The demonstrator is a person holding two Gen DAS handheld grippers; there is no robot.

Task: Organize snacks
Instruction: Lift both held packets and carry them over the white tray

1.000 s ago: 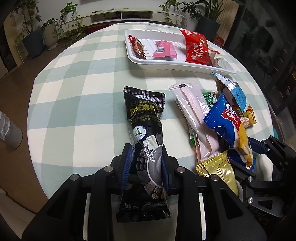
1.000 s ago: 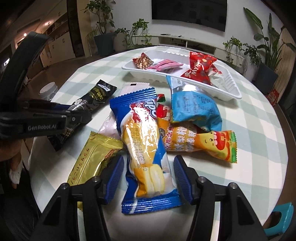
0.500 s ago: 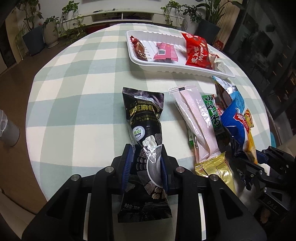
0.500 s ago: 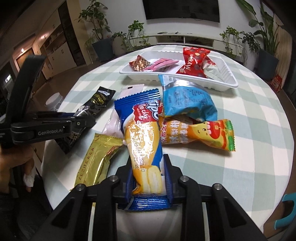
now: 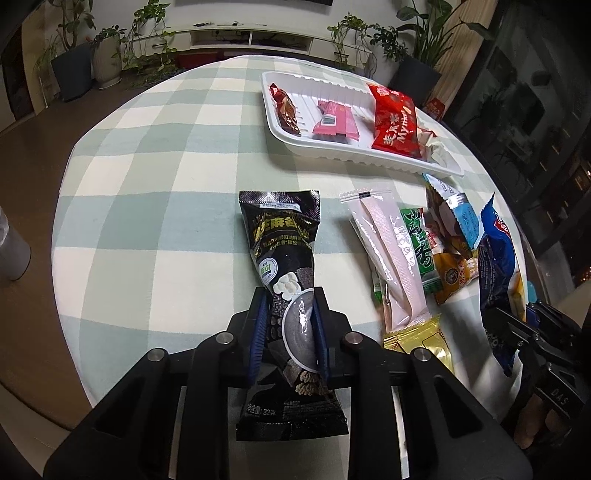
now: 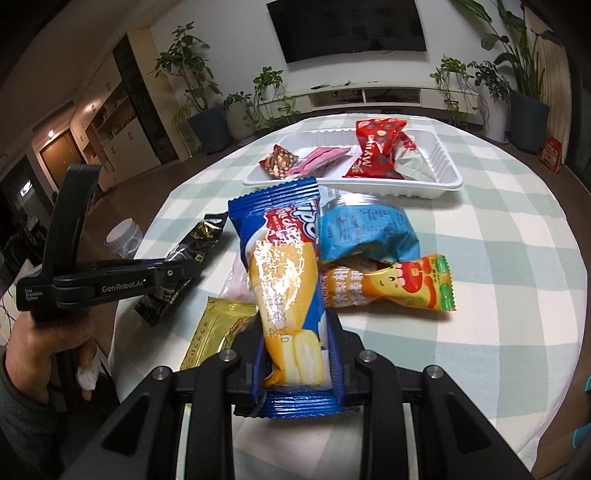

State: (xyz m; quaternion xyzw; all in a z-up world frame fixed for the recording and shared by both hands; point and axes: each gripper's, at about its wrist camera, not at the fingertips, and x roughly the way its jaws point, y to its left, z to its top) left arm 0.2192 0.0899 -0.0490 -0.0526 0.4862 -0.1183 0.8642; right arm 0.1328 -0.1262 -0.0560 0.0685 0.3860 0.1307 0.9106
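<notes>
Right up close in the left wrist view, the left gripper (image 5: pixel 288 325) has its blue pads squeezed in on a black snack pack (image 5: pixel 284 266), pinching it around the lower middle, so the tongs are nearly closed with just the packet between them; the pack's far end points out over the green-and-cream checked tablecloth (image 5: pixel 147 177). Same deal on the other side: the right gripper (image 6: pixel 295 354) is clamped on a blue cake-roll packet (image 6: pixel 280 266), which sticks up and away from the jaws. Just left of that packet there's a gold wrapper (image 6: pixel 218 332) lying flat, and to its right an orange snack bag (image 6: pixel 388 288) with a light blue pouch (image 6: pixel 365 232) right behind it, touching. In the left view a pale pink packet (image 5: pixel 391 258) and a green one (image 5: pixel 417 243) sit beside each other in that same pile, between the two grippers. Farther out, a white tray (image 6: pixel 447 173) holds a small brown candy (image 6: pixel 279 160) at its left end, a pink bar (image 6: pixel 321 158) in the middle and a big red bag (image 6: pixel 376 151) toward the right. Way back there's potted plants (image 6: pixel 195 92) and a wall TV (image 6: pixel 347 26).
</notes>
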